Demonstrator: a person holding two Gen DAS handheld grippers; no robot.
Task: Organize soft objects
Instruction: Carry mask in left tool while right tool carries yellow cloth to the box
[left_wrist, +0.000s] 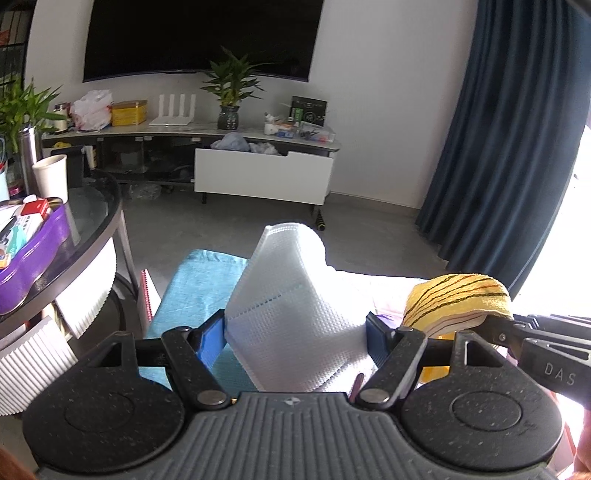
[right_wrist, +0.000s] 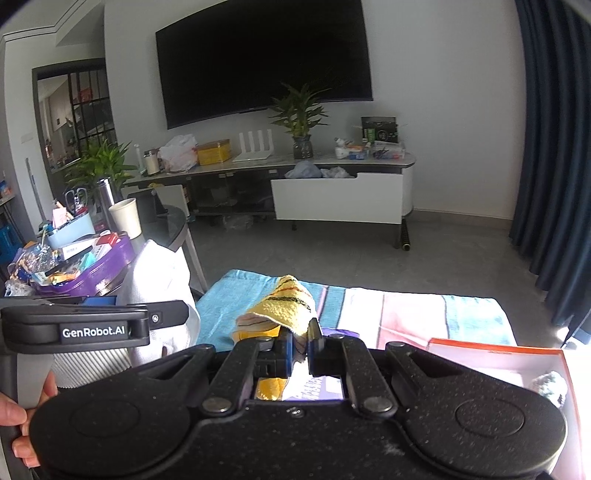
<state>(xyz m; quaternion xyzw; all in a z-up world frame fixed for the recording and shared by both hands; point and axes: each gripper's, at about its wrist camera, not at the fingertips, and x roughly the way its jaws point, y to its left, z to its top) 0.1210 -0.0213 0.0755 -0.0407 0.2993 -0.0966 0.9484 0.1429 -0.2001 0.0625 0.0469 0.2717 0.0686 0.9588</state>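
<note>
While a striped towel (right_wrist: 369, 306) covers the surface below, the left gripper (left_wrist: 295, 328) clamps a white mesh cloth (left_wrist: 291, 295) between its widely spaced fingers, lifted above the towel. Beside it, the right gripper (right_wrist: 300, 341) pinches a yellow striped cloth (right_wrist: 284, 306) with fingers nearly together, also raised above the towel.

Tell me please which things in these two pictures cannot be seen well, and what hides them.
- White mesh cloth: left wrist view, its lower end is hidden behind the left gripper.
- Yellow striped cloth: right wrist view, its gripped end is covered by the right gripper.
- Orange box: right wrist view, cut off by the right edge; its contents are too blurred to name.
- Striped towel: left wrist view, its right part is washed out by window glare.
</note>
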